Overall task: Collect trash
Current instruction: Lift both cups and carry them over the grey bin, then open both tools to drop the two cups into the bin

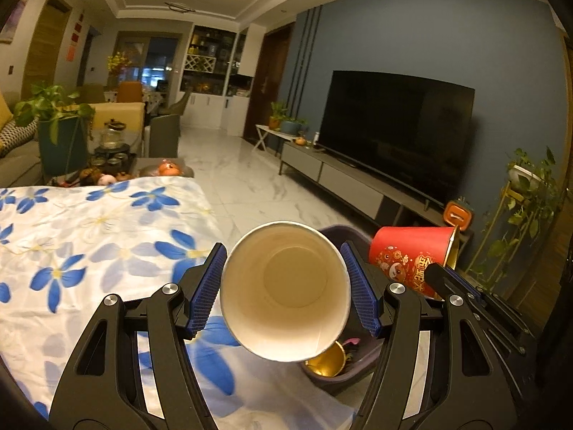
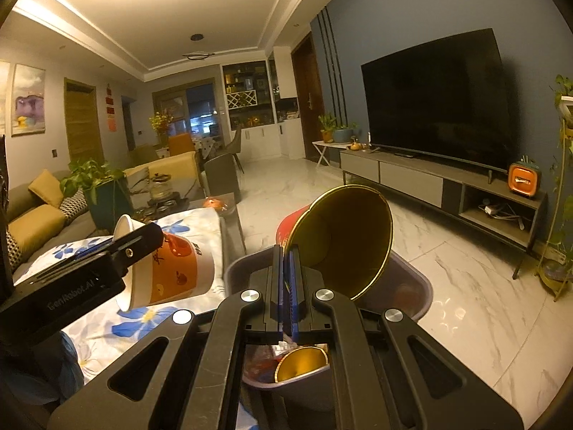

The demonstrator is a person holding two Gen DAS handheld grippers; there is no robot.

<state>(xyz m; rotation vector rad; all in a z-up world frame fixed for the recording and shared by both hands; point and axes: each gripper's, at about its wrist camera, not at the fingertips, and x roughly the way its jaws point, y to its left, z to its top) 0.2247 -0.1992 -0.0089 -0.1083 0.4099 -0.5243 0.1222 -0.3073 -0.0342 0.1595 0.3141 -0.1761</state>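
Paper cup, white inside with an orange band outside, lies on its side between the blue pads of the left gripper, its open mouth turned toward the wrist camera; the pads press its wall on both sides, so the left tool is clenched on it. From the right wrist view the same cup sits over the right edge of the flowered tablecloth, close to the bin.

Right gripper has its two fingers squeezed almost together on the rim of a red cup with a gold lining. That cup is tilted, mouth toward the right wrist camera, and hangs above the grey bin. In the left wrist view it shows to the right of the paper cup, apart from it.

Inside the bin lies another gold-lined cup along with some dark scraps that are too blurred to identify. The bin stands on the marble floor just beside the right edge of the cloth-covered table.

Farther off, a dark television rests on a long low cabinet against the blue wall, and a potted plant stands beyond the far edge of the table.
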